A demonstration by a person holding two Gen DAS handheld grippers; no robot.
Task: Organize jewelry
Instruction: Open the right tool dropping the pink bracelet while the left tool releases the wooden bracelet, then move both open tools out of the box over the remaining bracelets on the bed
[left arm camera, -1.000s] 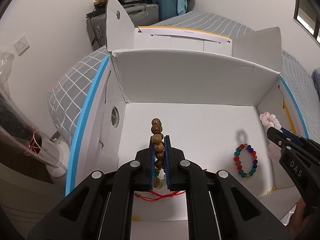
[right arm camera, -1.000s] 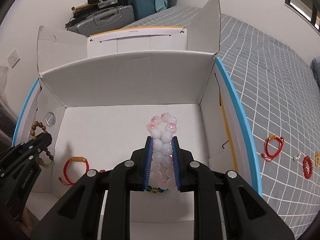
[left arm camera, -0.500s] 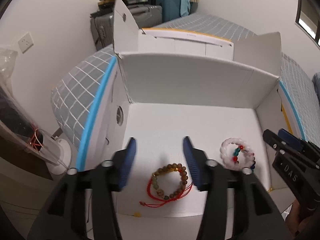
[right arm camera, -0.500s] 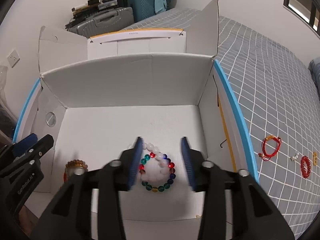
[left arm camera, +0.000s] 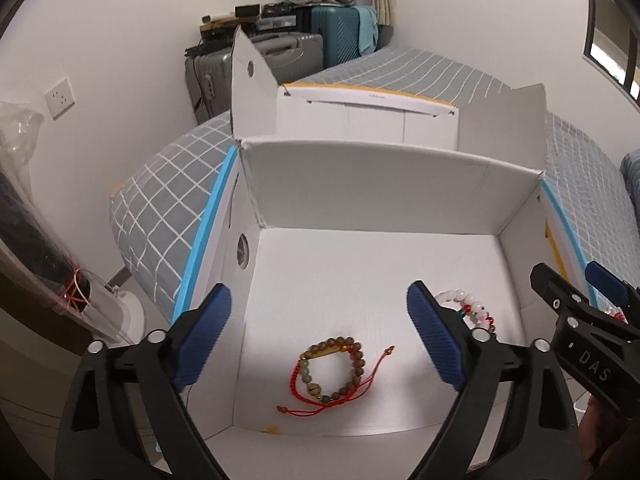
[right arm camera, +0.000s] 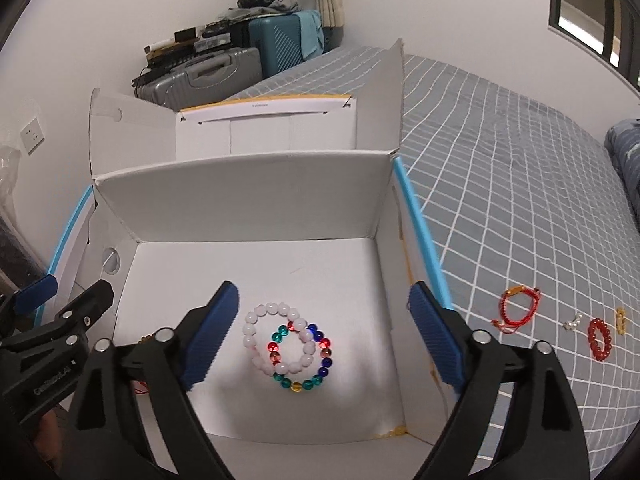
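Note:
An open white cardboard box [left arm camera: 392,184] [right arm camera: 248,204] stands on the bed. On its floor a brown wooden bead bracelet [left arm camera: 352,364] lies over a red string bracelet [left arm camera: 340,402]. Further right a white-pink bead bracelet [right arm camera: 262,314] overlaps a multicoloured glass bead bracelet [right arm camera: 320,372]; both show partly in the left wrist view [left arm camera: 466,308]. My left gripper [left arm camera: 320,338] is open and empty above the brown bracelet. My right gripper [right arm camera: 324,336] is open and empty above the white and coloured bracelets.
On the grey checked bedspread [right arm camera: 520,200] right of the box lie a red string bracelet [right arm camera: 516,308], a small pale piece [right arm camera: 572,322], a red bead bracelet [right arm camera: 599,339] and a yellow piece [right arm camera: 621,320]. Suitcases [right arm camera: 208,76] stand by the far wall.
Both grippers opened and dropped their bracelets into the box: the left let go of the brown beads, the right of the white-pink beads. Both have since opened wider and pulled back.

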